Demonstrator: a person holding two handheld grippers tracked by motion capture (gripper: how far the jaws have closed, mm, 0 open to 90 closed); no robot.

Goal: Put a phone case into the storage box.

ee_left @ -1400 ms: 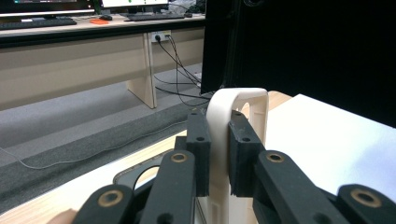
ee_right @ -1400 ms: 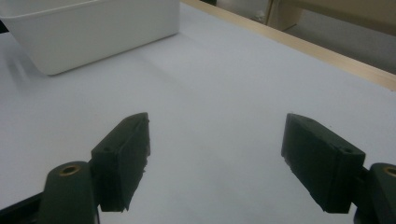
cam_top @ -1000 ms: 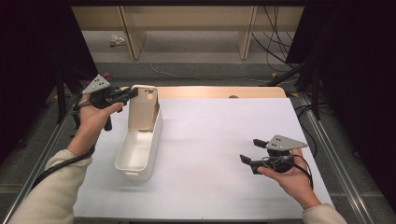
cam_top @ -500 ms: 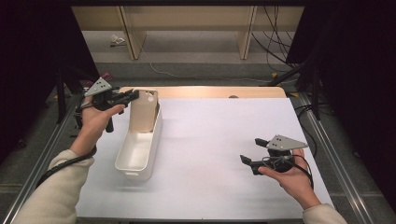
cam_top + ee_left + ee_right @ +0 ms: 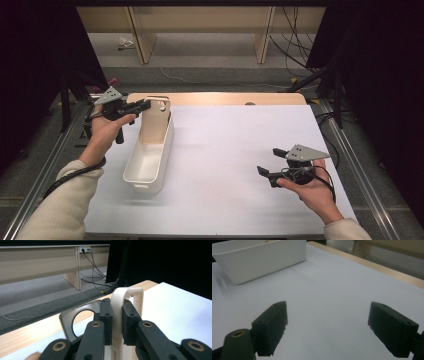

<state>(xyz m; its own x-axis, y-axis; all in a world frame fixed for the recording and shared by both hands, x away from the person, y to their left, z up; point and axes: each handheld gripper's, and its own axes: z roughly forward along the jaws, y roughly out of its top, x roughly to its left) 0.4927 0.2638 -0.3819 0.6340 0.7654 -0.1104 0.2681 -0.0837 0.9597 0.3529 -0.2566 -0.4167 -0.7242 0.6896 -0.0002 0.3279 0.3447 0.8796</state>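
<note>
- The left gripper [image 5: 142,105] is pinching the top edge of a beige lid [image 5: 155,121], jaws clamped on its looped handle [image 5: 125,293], as the left gripper view shows close up.
- Compared with a second ago, the lid has sunk lower: it now stands upright with its foot inside the far end of the white tub [image 5: 150,152], leaning on the far wall.
- That reads as the lid being lowered into the tub, not yet let go.
- The tub sits on the white table cover [image 5: 235,150], left of centre.
- The right gripper [image 5: 272,161] rests well apart near the right edge, jaws spread wide with nothing between them; they have just opened a touch further.
- My guess: the right hand is idle and ready.
</note>
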